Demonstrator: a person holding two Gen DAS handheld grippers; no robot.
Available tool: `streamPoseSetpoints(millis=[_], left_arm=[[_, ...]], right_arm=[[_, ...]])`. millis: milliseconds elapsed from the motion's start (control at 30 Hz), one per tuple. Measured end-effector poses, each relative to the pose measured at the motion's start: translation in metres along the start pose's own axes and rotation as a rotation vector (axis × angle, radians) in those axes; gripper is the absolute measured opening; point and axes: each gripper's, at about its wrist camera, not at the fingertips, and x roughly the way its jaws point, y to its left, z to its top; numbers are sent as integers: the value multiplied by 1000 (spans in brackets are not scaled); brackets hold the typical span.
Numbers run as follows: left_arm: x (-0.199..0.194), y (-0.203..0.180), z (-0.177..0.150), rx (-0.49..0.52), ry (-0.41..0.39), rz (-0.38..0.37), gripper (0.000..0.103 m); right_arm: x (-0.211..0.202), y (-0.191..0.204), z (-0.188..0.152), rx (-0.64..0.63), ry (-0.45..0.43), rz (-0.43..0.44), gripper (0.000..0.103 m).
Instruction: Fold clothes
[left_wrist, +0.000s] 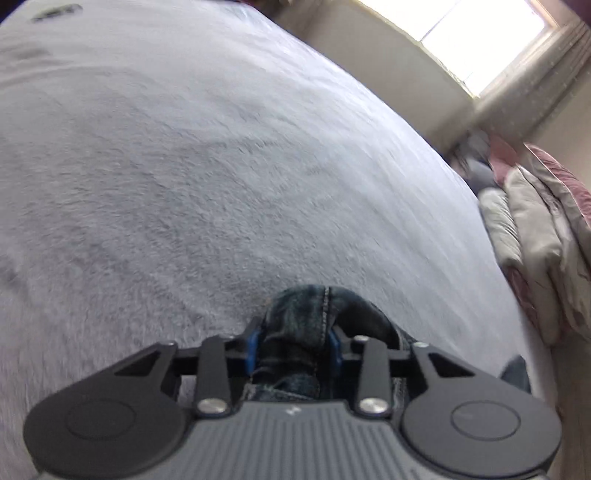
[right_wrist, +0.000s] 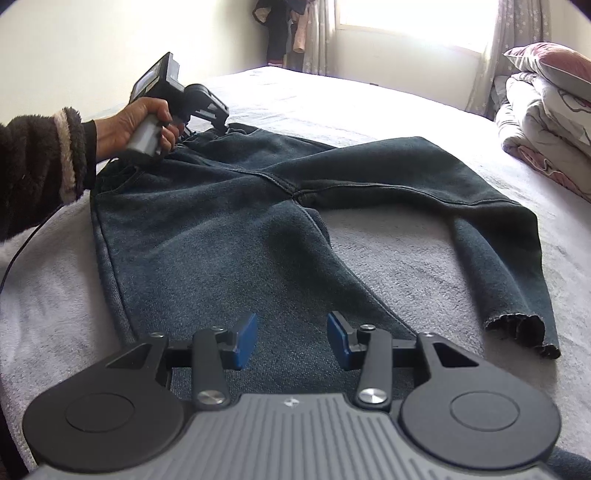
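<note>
Dark blue jeans (right_wrist: 221, 229) lie spread on a grey bed cover (right_wrist: 406, 258), waistband at the far left, both legs running toward the near right, the right leg bent with its frayed hem (right_wrist: 517, 328). My left gripper (left_wrist: 293, 349) is shut on a bunched fold of the jeans (left_wrist: 314, 314) at the waistband; it also shows in the right wrist view (right_wrist: 218, 122), held by a hand. My right gripper (right_wrist: 291, 339) is open, its blue pads (right_wrist: 245, 341) just above the near leg, holding nothing.
A stack of folded quilts and a pillow (right_wrist: 546, 122) sits at the bed's right side, also in the left wrist view (left_wrist: 535, 236). A bright window (right_wrist: 413, 18) and hanging clothes (right_wrist: 284, 29) are at the far wall. A cable (right_wrist: 22, 251) trails from the left hand.
</note>
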Motion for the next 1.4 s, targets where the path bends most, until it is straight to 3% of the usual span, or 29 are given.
streamPoseSetpoints(millis=[133, 267, 367, 533, 667, 733, 800, 900, 1100, 1200, 1367, 1400], left_arm=[[-16, -31, -9, 132, -131, 159, 27], [-32, -32, 4, 197, -238, 302, 25], [-31, -17, 23, 182, -198, 292, 25], [-23, -13, 23, 191, -174, 332, 25], [-6, -15, 10, 232, -136, 382, 40], [-14, -17, 9, 227, -147, 378, 45], [-25, -21, 9, 214, -155, 375, 67], [-47, -27, 7, 189, -180, 334, 79], [-92, -45, -25, 154, -98, 205, 92], [-115, -53, -59, 159, -40, 117, 99], [-139, -57, -119, 132, 77, 12, 100], [-143, -57, -129, 123, 94, 0, 100]], right_arm=[[-4, -5, 1, 21, -24, -24, 45], [-8, -15, 5, 46, -46, -63, 45], [-12, -27, 12, 59, -71, -97, 45], [-15, -62, 23, 127, -89, -165, 45], [-7, -114, 24, 285, -42, -250, 45], [-4, -137, 21, 327, -29, -300, 45], [-1, -158, 18, 351, -17, -347, 45], [7, -183, 12, 386, 11, -393, 45], [24, -217, -5, 486, 77, -407, 45], [35, -222, -11, 542, 96, -383, 45], [42, -220, -13, 556, 61, -400, 45], [43, -218, -13, 549, 53, -404, 37]])
